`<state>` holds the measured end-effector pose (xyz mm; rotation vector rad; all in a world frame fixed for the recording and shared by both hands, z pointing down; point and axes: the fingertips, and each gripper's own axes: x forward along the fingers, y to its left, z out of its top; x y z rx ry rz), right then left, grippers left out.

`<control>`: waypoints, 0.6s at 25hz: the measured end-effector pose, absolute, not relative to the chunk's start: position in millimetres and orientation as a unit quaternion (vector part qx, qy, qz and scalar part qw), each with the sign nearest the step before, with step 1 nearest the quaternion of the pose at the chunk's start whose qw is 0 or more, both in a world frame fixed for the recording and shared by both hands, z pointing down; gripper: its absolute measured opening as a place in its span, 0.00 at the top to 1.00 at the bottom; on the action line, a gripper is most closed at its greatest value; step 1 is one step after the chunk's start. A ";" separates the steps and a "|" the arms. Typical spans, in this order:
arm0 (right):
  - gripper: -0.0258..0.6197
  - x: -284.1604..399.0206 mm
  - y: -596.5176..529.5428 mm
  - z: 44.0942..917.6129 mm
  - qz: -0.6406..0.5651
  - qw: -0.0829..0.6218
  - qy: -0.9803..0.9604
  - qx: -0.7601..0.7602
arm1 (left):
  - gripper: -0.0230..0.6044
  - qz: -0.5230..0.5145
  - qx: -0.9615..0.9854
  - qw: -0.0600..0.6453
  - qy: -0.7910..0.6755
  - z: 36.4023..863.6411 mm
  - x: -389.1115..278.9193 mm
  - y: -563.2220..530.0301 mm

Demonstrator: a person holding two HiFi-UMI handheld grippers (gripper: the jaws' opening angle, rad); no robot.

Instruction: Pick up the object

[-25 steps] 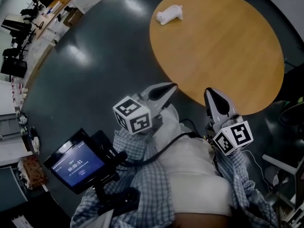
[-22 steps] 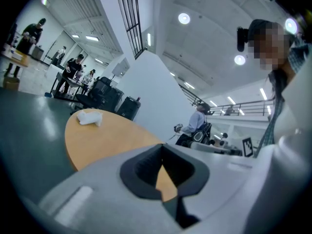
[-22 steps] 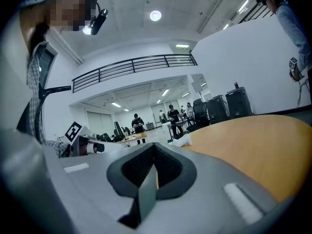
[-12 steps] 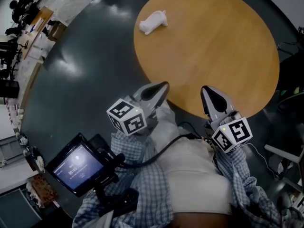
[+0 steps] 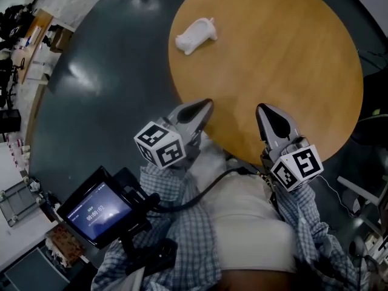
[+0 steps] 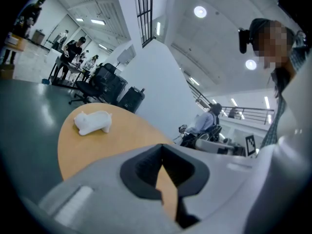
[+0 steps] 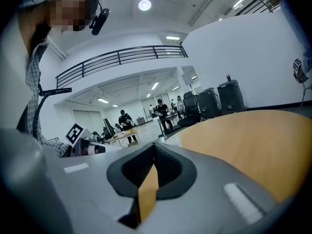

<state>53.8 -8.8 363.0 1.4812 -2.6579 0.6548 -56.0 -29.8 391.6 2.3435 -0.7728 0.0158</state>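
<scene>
A small white animal figure (image 5: 196,34) lies on its side near the far left rim of the round wooden table (image 5: 285,59); the left gripper view shows the figure (image 6: 92,122) ahead and to the left. My left gripper (image 5: 207,106) is shut with nothing in it, its tip at the table's near edge, well short of the figure. My right gripper (image 5: 267,112) is also shut and empty, over the near edge of the table further right. In each gripper view the jaws (image 6: 163,167) (image 7: 152,172) meet with only table showing through.
Dark glossy floor (image 5: 103,96) surrounds the table. A handheld screen on a mount (image 5: 97,210) sits low left by the person's body. Desks and office chairs (image 6: 105,87) with people stand in the background, and a seated person (image 6: 207,126) is beyond the table.
The view has shifted so the table and white figure sit lower and further left in the frame. Both grippers have crept slightly forward to the table's near edge, still shut.
</scene>
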 end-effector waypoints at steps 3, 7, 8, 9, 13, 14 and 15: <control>0.95 65.0 -0.7 365.8 0.223 0.020 -0.846 0.485 | 0.96 0.016 0.896 0.340 -0.286 393.8 -45.0 -24.5; 0.95 69.4 2.1 360.9 0.233 0.026 -0.838 0.492 | 0.96 0.035 0.898 0.341 -0.275 389.9 -44.8 -26.8; 0.95 69.2 -2.1 360.0 0.235 0.028 -0.836 0.494 | 0.96 0.041 0.898 0.341 -0.275 390.0 -47.0 -33.0; 0.95 68.3 -6.9 359.9 0.237 0.029 -0.834 0.497 | 0.96 0.047 0.898 0.341 -0.275 390.8 -50.0 -40.1; 0.95 66.7 9.2 343.4 0.244 0.036 -0.824 0.510 | 0.96 0.059 0.896 0.347 -0.270 377.8 -58.1 -31.7; 0.95 69.7 21.4 334.5 0.246 0.038 -0.819 0.516 | 0.96 0.061 0.897 0.349 -0.265 370.0 -56.2 -21.4; 0.95 73.4 31.9 327.3 0.248 0.041 -0.815 0.522 | 0.96 0.064 0.898 0.351 -0.259 363.9 -53.4 -12.7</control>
